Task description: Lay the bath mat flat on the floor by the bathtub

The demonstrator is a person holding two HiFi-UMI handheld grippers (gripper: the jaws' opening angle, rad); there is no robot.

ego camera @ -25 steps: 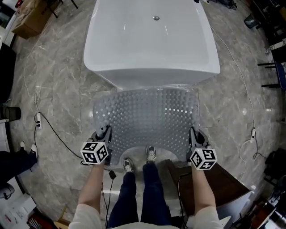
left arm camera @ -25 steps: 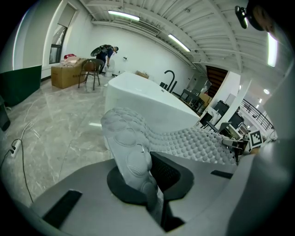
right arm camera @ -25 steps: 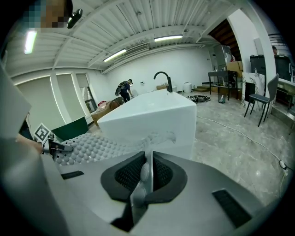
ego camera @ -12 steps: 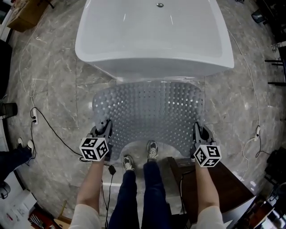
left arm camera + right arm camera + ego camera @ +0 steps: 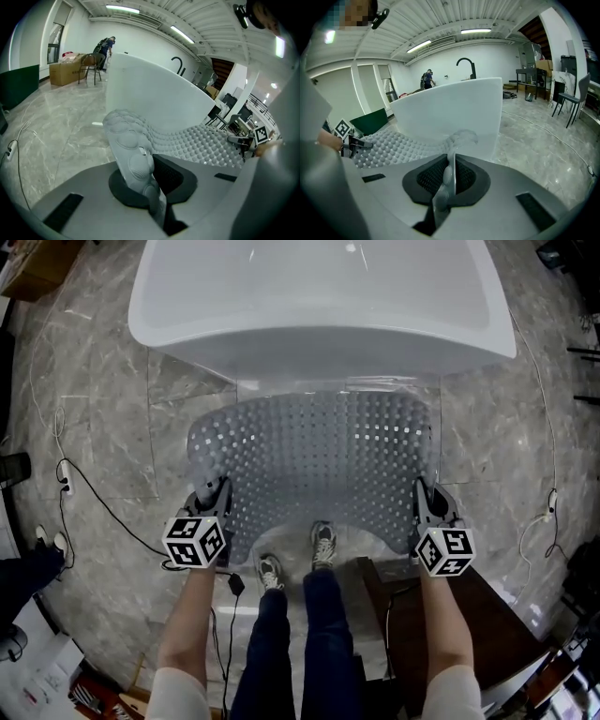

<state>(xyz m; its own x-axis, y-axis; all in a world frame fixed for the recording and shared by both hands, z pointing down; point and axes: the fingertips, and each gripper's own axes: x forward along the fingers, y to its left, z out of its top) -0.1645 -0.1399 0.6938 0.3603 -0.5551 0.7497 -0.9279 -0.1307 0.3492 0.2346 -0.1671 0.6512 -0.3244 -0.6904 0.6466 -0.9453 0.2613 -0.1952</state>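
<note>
A clear, bumpy bath mat (image 5: 314, 460) hangs spread between my two grippers, in front of the white bathtub (image 5: 319, 296). My left gripper (image 5: 214, 496) is shut on the mat's near left corner (image 5: 133, 161). My right gripper (image 5: 424, 495) is shut on the near right corner (image 5: 449, 176). The mat's far edge reaches the foot of the bathtub (image 5: 150, 93), and its near edge sags in an arc over the person's shoes (image 5: 295, 559). In the right gripper view the bathtub (image 5: 450, 112) rises just beyond the jaws.
Grey marble floor (image 5: 103, 399) surrounds the tub. A black cable (image 5: 112, 512) with a power strip runs at the left. A dark brown piece of furniture (image 5: 450, 624) stands at the lower right. White cable (image 5: 544, 456) trails along the right. Boxes and a chair (image 5: 75, 70) stand far back.
The view has moved closer to the bathtub. Both grippers have carried the mat forward, so its far edge now lies nearer the tub's base. Both grips are unchanged.
</note>
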